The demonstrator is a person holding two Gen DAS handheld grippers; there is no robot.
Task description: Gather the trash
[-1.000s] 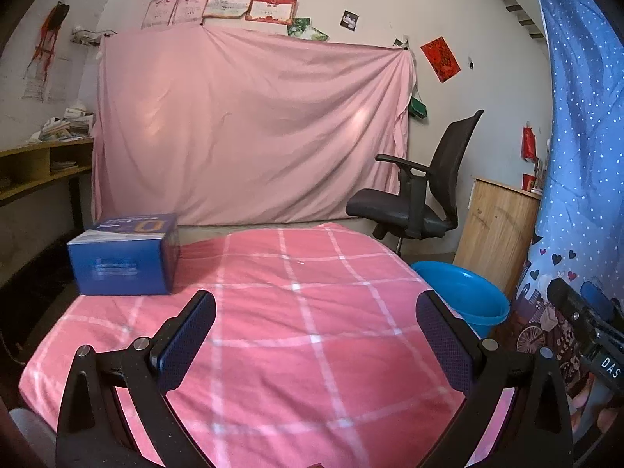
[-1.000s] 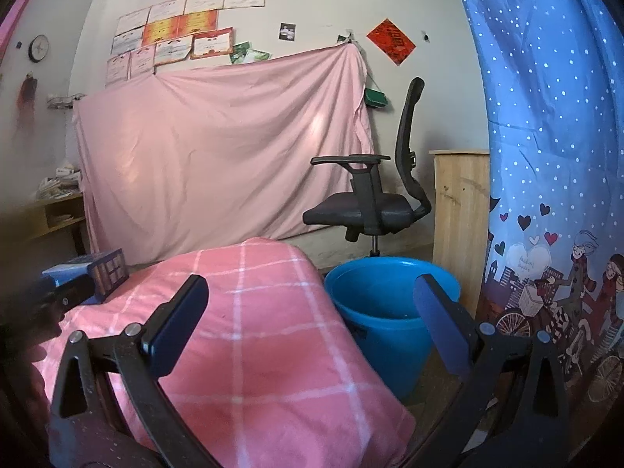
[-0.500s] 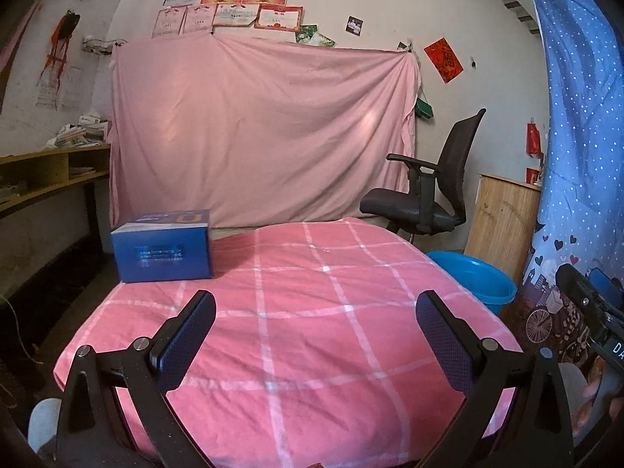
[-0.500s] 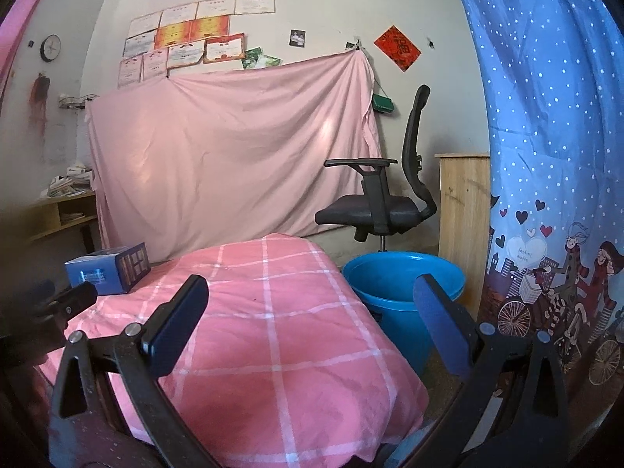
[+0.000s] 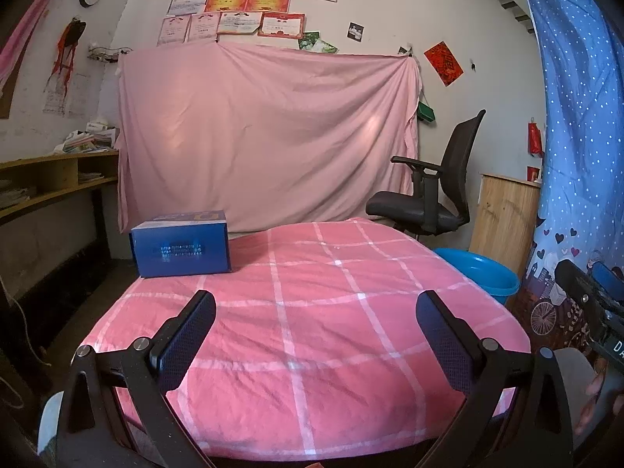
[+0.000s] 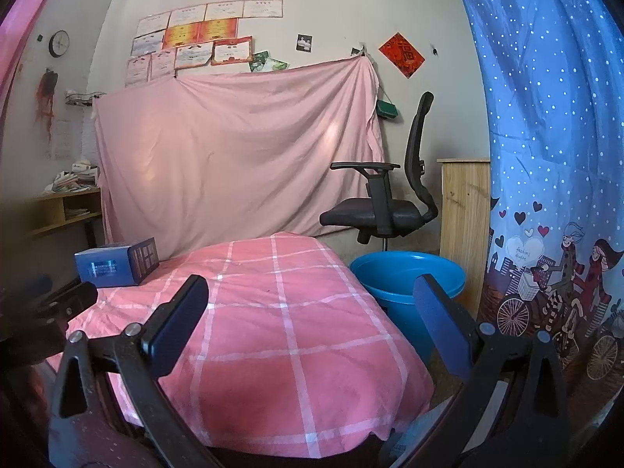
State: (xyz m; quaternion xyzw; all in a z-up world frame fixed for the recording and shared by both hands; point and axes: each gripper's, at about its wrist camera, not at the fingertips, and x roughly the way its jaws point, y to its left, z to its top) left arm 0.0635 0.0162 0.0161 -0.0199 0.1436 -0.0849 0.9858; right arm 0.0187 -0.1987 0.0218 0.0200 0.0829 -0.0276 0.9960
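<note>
a blue box point(image 5: 180, 243) sits on the far left corner of a table covered with a pink checked cloth point(image 5: 312, 312). the box lies flat on its wide face, its long axis running left to right across the table as the left wrist view shows it, with a long side wall carrying pale print turned toward the camera. in the right wrist view the same box point(image 6: 117, 263) shows a short end with a window-like pattern facing toward the middle of the table, so its length runs roughly along the table's far edge. the left gripper point(image 5: 316, 335) hangs above the near edge of the cloth with its two dark fingers spread wide, nothing between them, well apart from the box. the right gripper point(image 6: 310, 321) is likewise spread wide and empty, over the near right part of the table. a blue bucket point(image 6: 409, 277) stands on the floor just beside the table's right side, open at the top; what lies inside cannot be made out. behind it are a black office chair point(image 6: 390, 202) and a wooden cabinet point(image 6: 464, 214), and a pink sheet point(image 5: 265, 136) hangs across the back wall. a blue dotted curtain point(image 6: 546, 136) fills the right side.
</note>
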